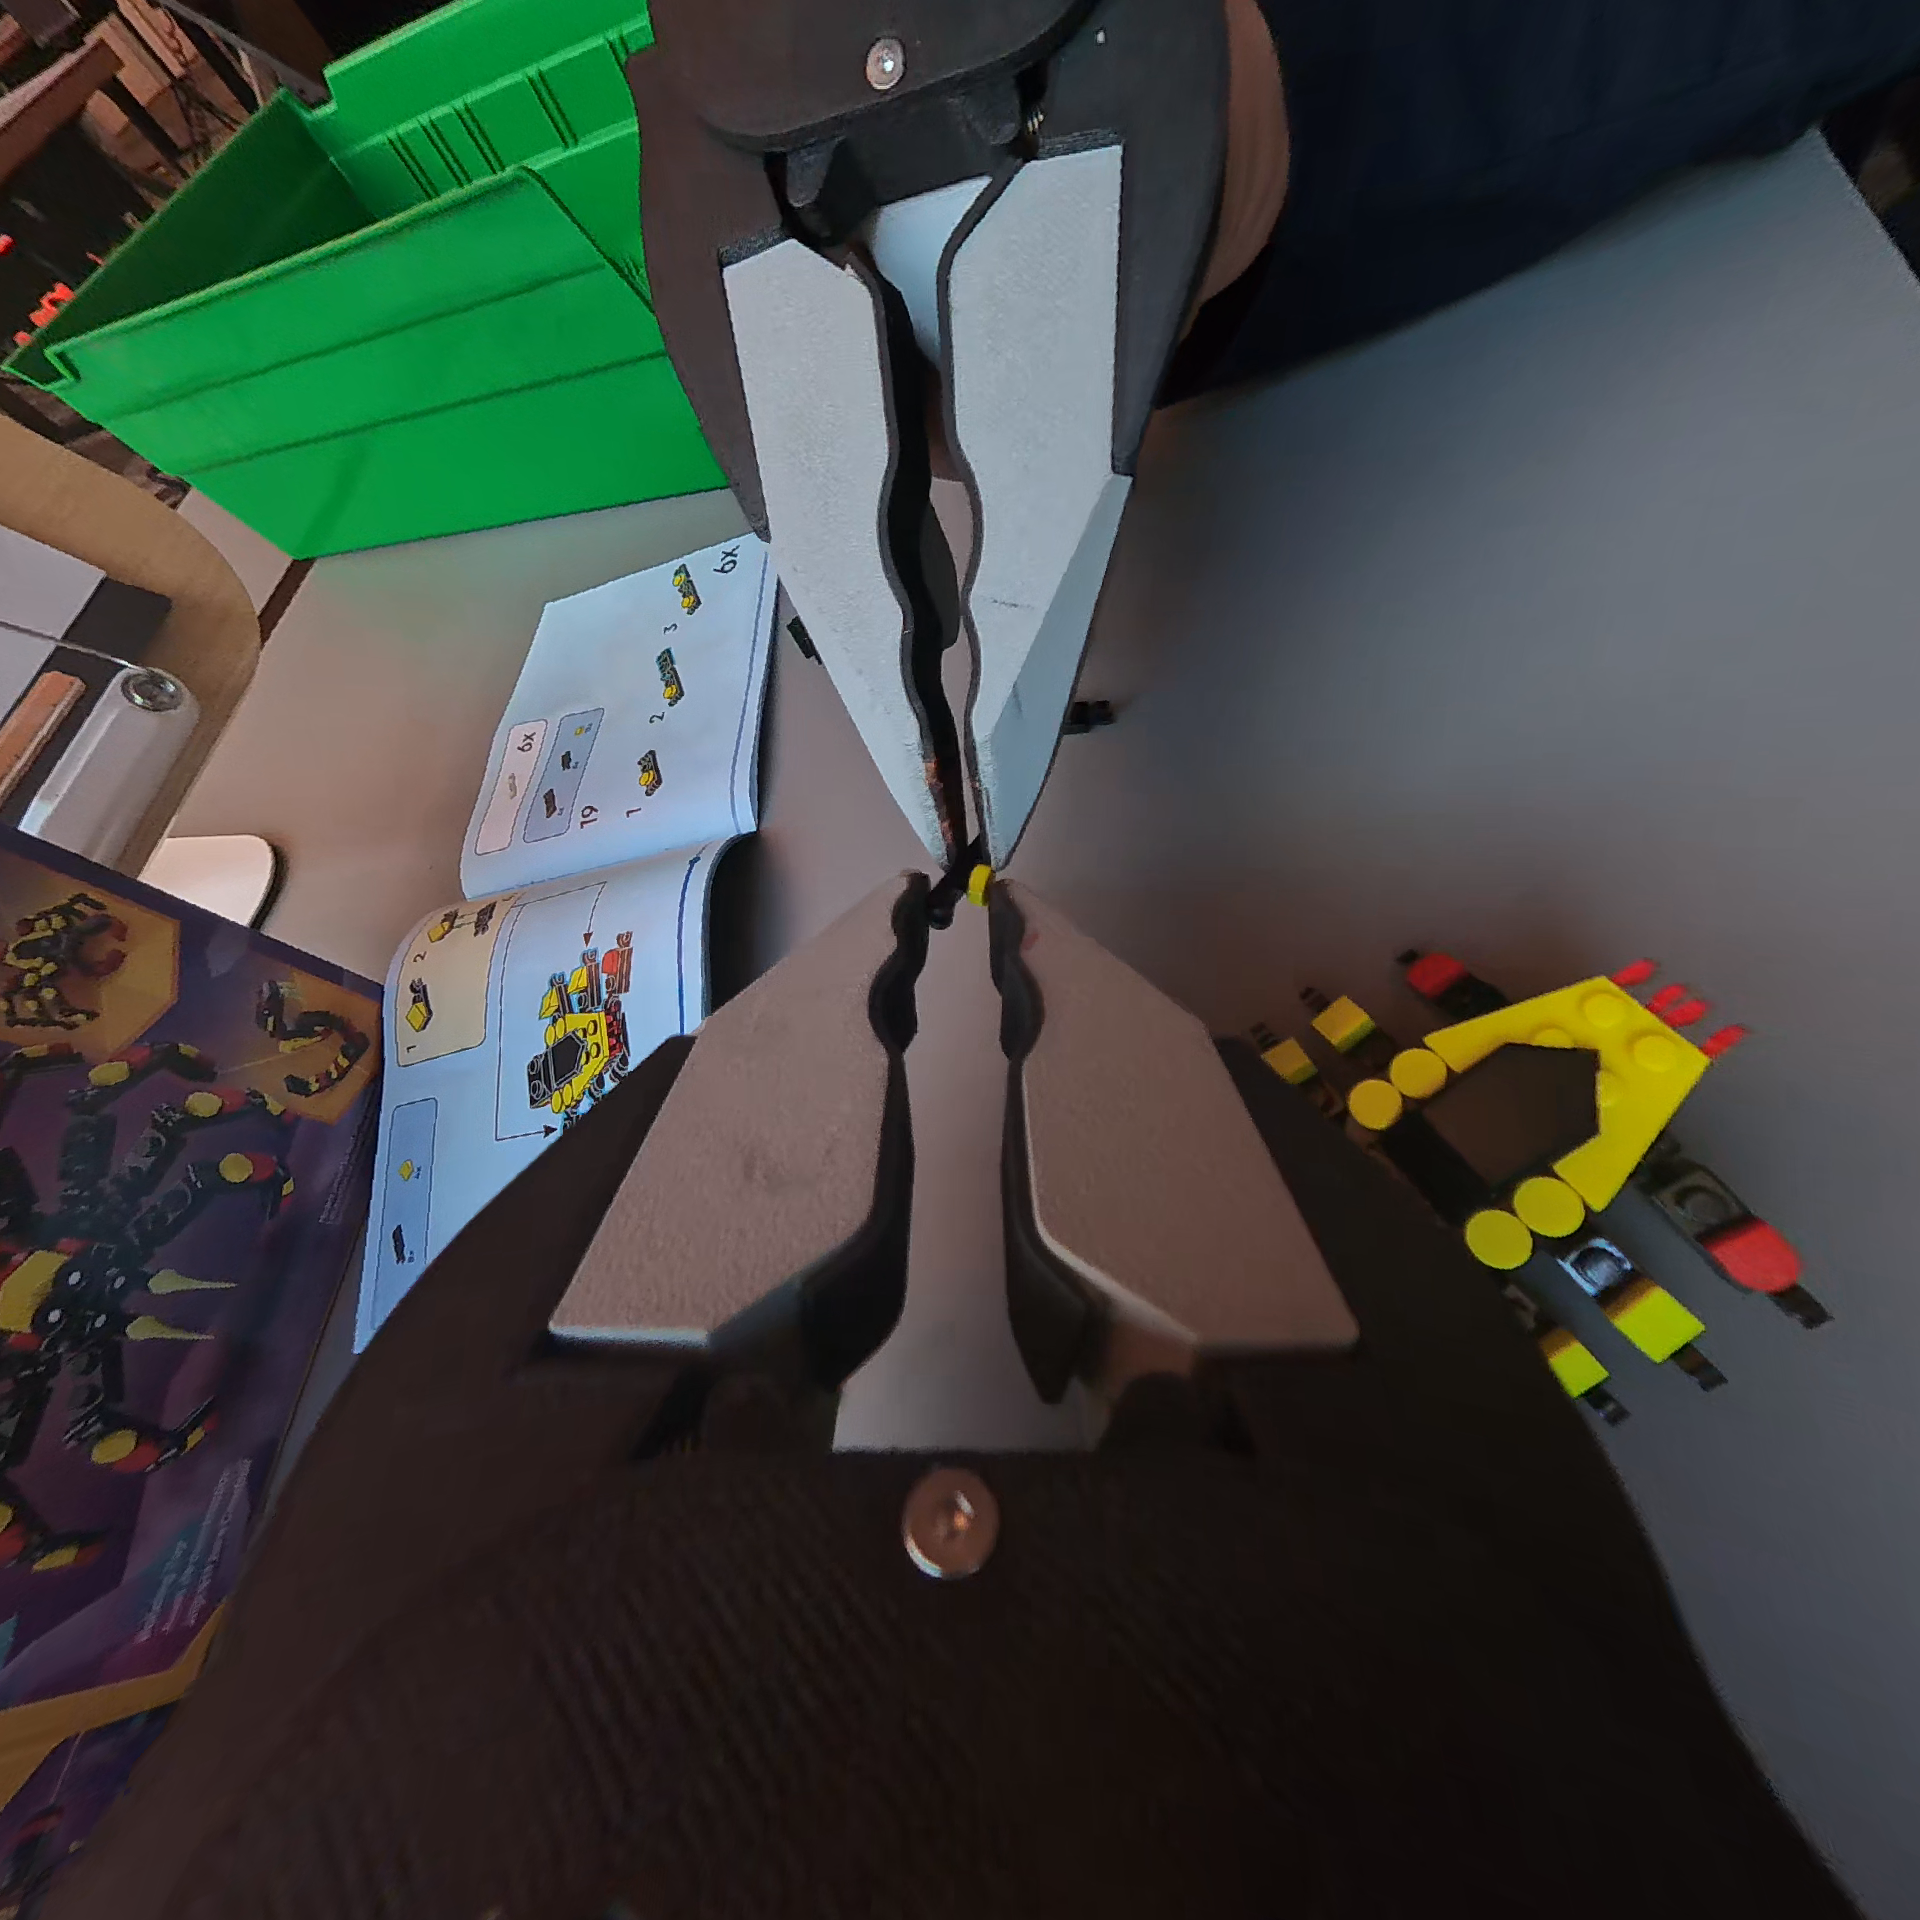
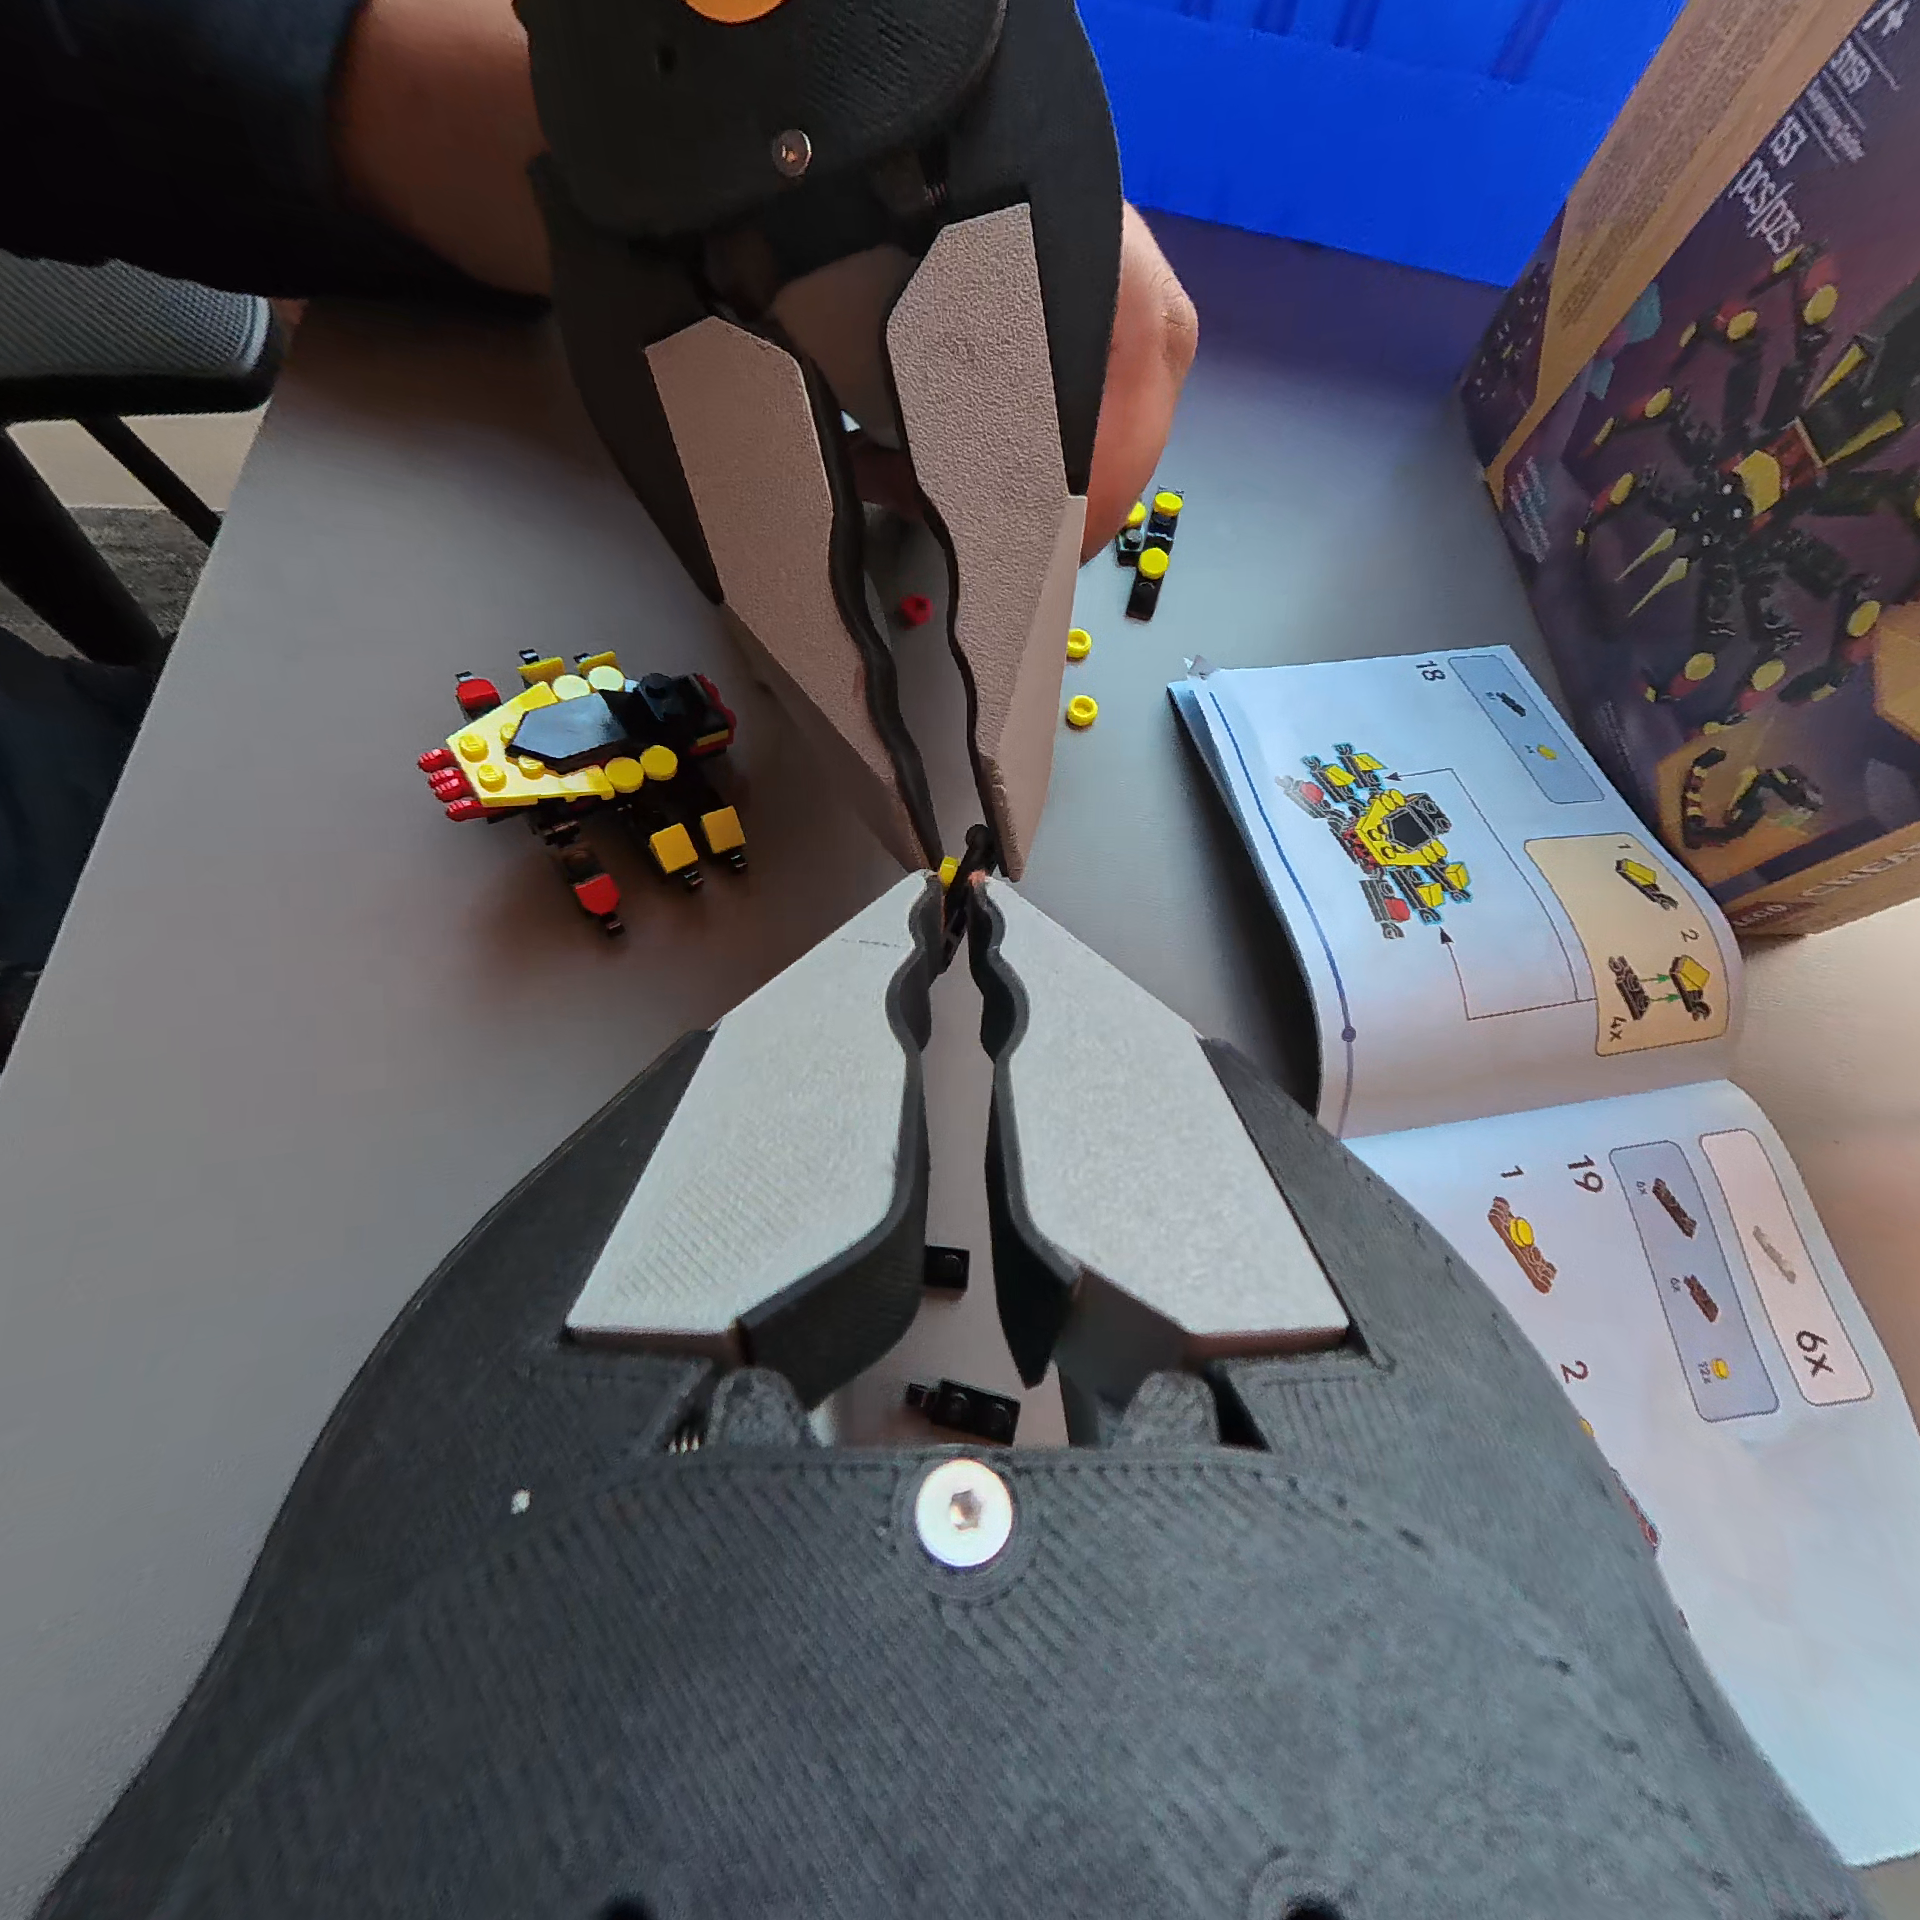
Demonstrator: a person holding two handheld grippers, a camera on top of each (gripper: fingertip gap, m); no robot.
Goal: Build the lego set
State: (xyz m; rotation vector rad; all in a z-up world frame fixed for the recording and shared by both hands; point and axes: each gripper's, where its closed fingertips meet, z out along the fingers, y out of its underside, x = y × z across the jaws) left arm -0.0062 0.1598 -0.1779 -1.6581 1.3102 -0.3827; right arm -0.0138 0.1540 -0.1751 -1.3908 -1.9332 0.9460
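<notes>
A small black Lego piece with a yellow round stud (image 1: 977,885) is pinched between both grippers above the grey table; it also shows in the right wrist view (image 2: 948,871). My left gripper (image 1: 951,902) is shut on it from below in its own view. My right gripper (image 2: 951,906) is shut on it too, tip to tip with the left gripper (image 2: 961,847). In the left wrist view the right gripper (image 1: 971,847) comes in from above. The part-built yellow, black and red model (image 1: 1538,1132) lies on the table, also seen in the right wrist view (image 2: 592,758).
An open instruction booklet (image 2: 1507,935) and the set's box (image 2: 1714,520) lie to one side. Loose yellow studs (image 2: 1081,710), a black plate with yellow studs (image 2: 1148,551), a red bit (image 2: 914,610) and black pieces (image 2: 966,1403) lie on the table. A green bin (image 1: 364,343) and blue bin (image 2: 1351,125) stand behind. The grippers are tip to tip, or close to it.
</notes>
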